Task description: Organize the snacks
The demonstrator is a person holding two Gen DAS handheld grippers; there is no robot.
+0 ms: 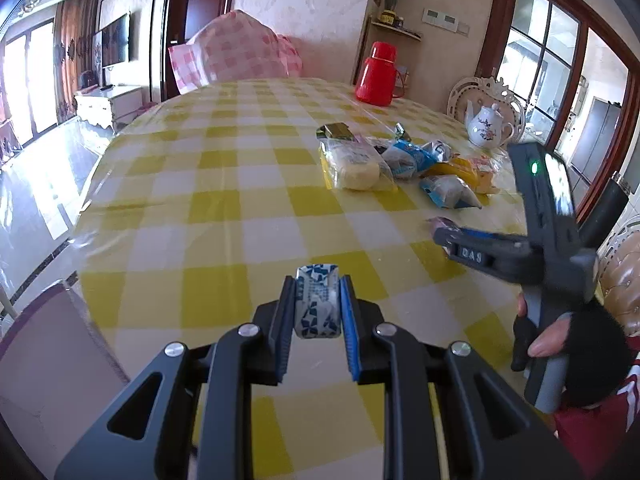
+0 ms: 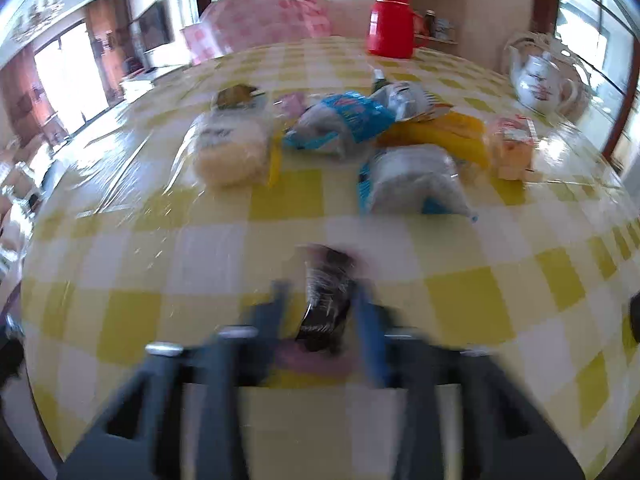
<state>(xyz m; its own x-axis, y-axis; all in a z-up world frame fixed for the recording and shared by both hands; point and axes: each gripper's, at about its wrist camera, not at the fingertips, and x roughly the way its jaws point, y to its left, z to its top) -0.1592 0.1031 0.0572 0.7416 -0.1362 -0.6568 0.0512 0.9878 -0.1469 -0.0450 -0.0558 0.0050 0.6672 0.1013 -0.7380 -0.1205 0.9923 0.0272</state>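
Observation:
My left gripper (image 1: 317,294) is shut on a small blue-and-white wrapped snack (image 1: 317,306), held over the yellow checked table (image 1: 224,208). My right gripper (image 2: 320,300) is blurred by motion; a dark snack in a pinkish clear wrapper (image 2: 326,300) sits between its fingers, held low over the table (image 2: 160,264). It also shows in the left wrist view (image 1: 440,230), at the right. A pile of snacks lies ahead: a pale bun pack (image 1: 354,166) (image 2: 232,148), blue-and-white bags (image 1: 408,158) (image 2: 344,120), another bag (image 2: 412,180), a yellow pack (image 2: 440,134).
A red thermos (image 1: 378,74) (image 2: 390,20) stands at the table's far side. A white flowered teapot (image 1: 488,124) (image 2: 540,80) stands far right. A pink checked cloth bundle (image 1: 236,48) lies beyond the table. A chair back (image 1: 620,276) is at the right edge.

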